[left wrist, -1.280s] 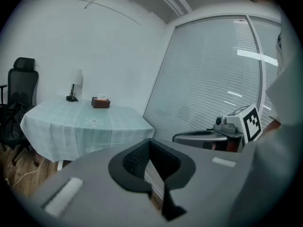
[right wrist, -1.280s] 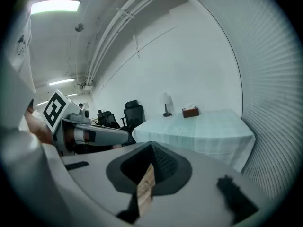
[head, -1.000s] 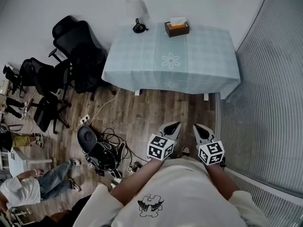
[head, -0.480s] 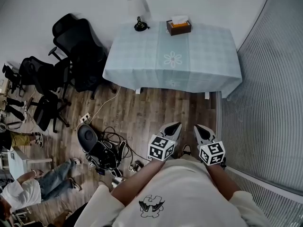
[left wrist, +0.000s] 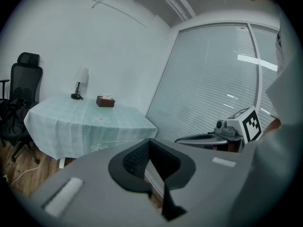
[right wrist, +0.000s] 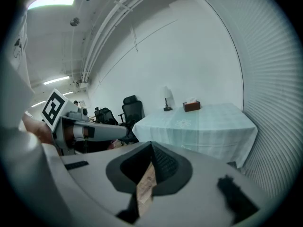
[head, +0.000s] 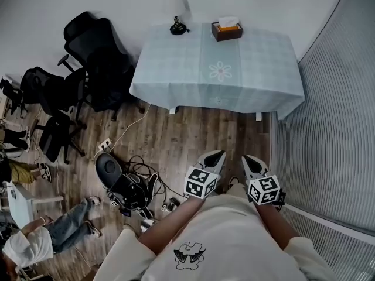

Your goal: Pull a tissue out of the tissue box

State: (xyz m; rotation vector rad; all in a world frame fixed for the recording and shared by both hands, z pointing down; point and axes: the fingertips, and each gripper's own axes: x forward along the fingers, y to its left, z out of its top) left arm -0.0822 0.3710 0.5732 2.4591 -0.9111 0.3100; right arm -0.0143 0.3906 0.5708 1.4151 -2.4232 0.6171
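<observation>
A brown tissue box [head: 227, 30] with a white tissue sticking up stands at the far edge of a table [head: 217, 92] under a pale green cloth; it also shows as the box [left wrist: 105, 101] and the box [right wrist: 191, 106]. Both grippers are held close to the person's body, far short of the table, above the wooden floor. My left gripper [head: 217, 155] has its jaws together with nothing between them, as does my right gripper [head: 246, 157]. Each gripper view looks over its own closed tips, left gripper [left wrist: 149, 140] and right gripper [right wrist: 151, 143], toward the table.
A small lamp [head: 177, 13] stands left of the box. Black office chairs [head: 94, 57] crowd the table's left side. Cables and gear [head: 126, 186] lie on the floor at left, with a seated person [head: 35, 239] beyond. Window blinds [head: 328, 127] line the right.
The table and box have shifted slightly right and lower in the head view as the person steps toward them. Both grippers keep their place before the body, still shut.
</observation>
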